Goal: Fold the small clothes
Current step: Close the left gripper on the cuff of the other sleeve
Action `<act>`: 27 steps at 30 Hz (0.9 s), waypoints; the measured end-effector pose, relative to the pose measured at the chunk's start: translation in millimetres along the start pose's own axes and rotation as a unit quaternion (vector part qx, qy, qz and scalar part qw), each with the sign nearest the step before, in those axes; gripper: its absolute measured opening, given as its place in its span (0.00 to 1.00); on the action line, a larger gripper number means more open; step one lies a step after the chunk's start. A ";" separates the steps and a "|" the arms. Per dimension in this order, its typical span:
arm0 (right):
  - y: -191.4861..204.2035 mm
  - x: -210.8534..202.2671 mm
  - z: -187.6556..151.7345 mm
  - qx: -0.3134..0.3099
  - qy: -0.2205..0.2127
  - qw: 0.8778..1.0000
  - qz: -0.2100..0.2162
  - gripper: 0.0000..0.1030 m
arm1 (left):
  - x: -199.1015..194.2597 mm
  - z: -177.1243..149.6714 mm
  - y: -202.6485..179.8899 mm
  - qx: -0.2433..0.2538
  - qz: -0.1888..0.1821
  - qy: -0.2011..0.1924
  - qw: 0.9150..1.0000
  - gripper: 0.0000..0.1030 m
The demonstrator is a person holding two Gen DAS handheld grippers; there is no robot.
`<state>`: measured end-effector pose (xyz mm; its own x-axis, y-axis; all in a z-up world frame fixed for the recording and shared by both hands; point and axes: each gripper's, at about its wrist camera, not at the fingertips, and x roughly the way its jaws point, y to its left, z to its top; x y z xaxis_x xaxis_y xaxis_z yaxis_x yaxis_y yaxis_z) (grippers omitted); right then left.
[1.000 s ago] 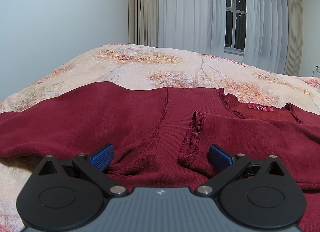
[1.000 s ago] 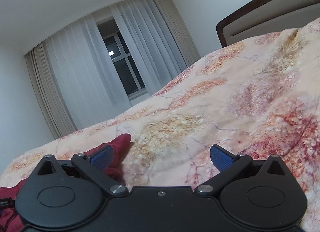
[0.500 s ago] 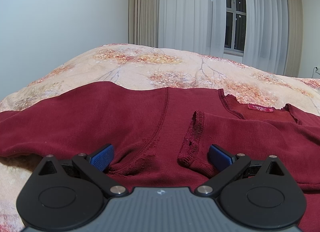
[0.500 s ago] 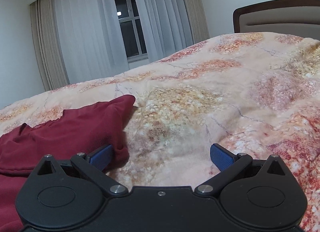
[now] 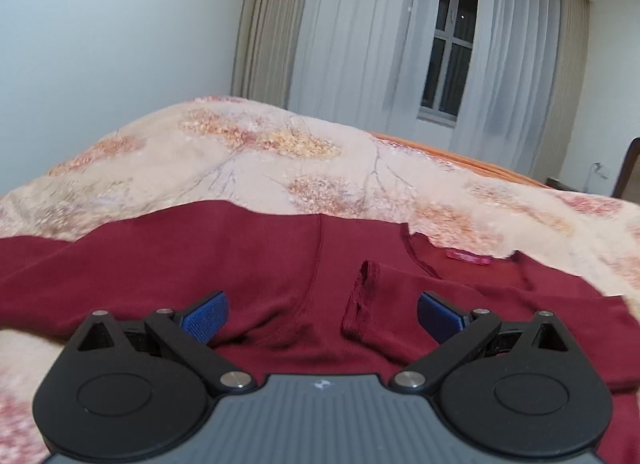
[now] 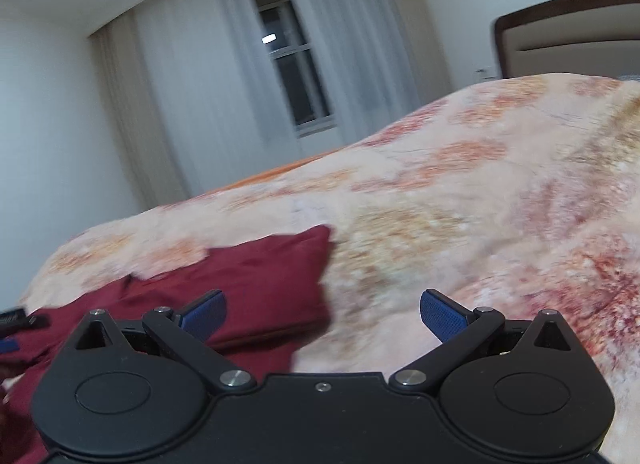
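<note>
1 red top (image 5: 248, 264), 2 tongs (image 5: 320, 314) apart

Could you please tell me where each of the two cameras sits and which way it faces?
Left wrist: sits on the left tool, low over the bed, facing the dark red top, curtains and window; only its open blue-padded fingers show.
Right wrist: sits on the right tool, facing across the bed towards the headboard; its open fingers show, straddling the top's edge.
Shared: the top, bed, window and curtains.
</note>
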<state>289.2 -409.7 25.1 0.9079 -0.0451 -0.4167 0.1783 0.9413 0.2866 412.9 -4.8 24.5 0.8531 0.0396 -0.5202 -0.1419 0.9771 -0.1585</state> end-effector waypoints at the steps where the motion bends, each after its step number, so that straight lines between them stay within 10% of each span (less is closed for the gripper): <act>1: 11.0 -7.2 -2.4 -0.011 0.009 1.000 0.016 1.00 | -11.1 -0.3 8.2 -0.007 -0.004 0.002 1.000 1.00; 13: 145.8 -72.6 -75.5 -0.167 0.028 0.970 0.173 1.00 | -78.0 -16.6 165.7 -0.087 0.084 0.033 0.992 1.00; 27: 144.6 -43.4 -121.3 -0.163 0.060 0.971 0.164 1.00 | -61.2 -19.1 260.2 -0.281 0.045 -0.013 0.958 1.00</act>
<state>229.7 -231.1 -20.0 0.8414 0.2966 -0.4518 -0.2605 0.9550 0.1417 314.2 243.0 -0.9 0.8359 0.1314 -0.5329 -0.4579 0.7024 -0.5450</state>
